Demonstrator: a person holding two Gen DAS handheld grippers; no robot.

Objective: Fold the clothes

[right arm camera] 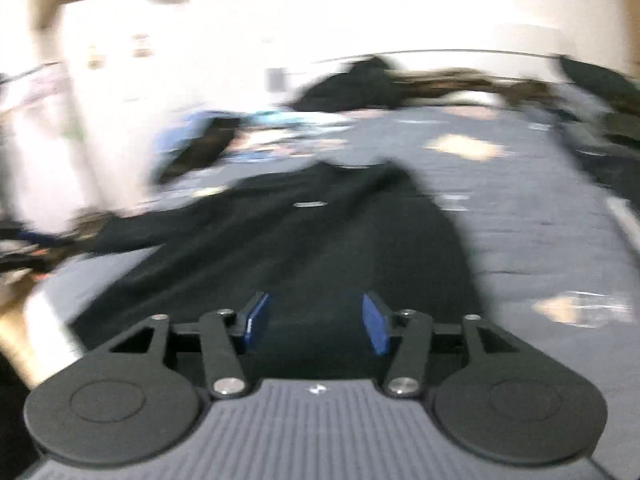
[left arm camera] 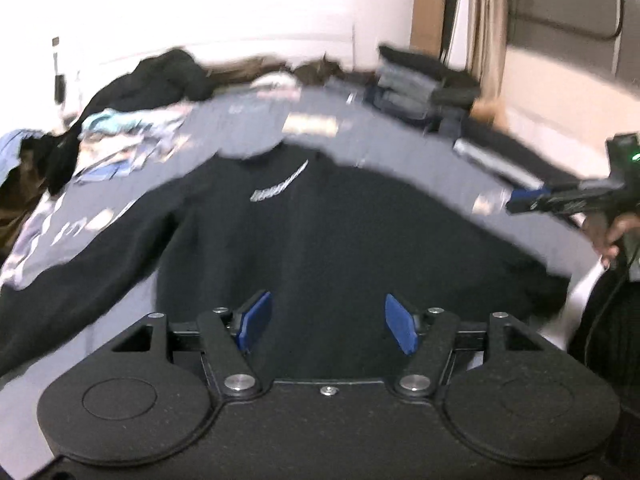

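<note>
Left sleeve: a long arm of the black top (left arm camera: 320,240) is seen running out to the left of the left gripper (left arm camera: 328,326); soft and limp, it is judged to trail if lifted by the cuff alone.
Body: the top is spread flat on the grey bed (left arm camera: 420,156), collar away, hem just ahead of both grippers; the cloth is judged light, thick and not slippery.
Left gripper: held spread over the hem, nothing pinched.
Right gripper (right arm camera: 316,326): likewise spread and empty, above the hem.
Hold: hem corners or shoulder seams are judged best, edges being pinched.
Piles: loose clothes (left arm camera: 132,136) and a stack (left arm camera: 424,84) are seen beyond.
</note>
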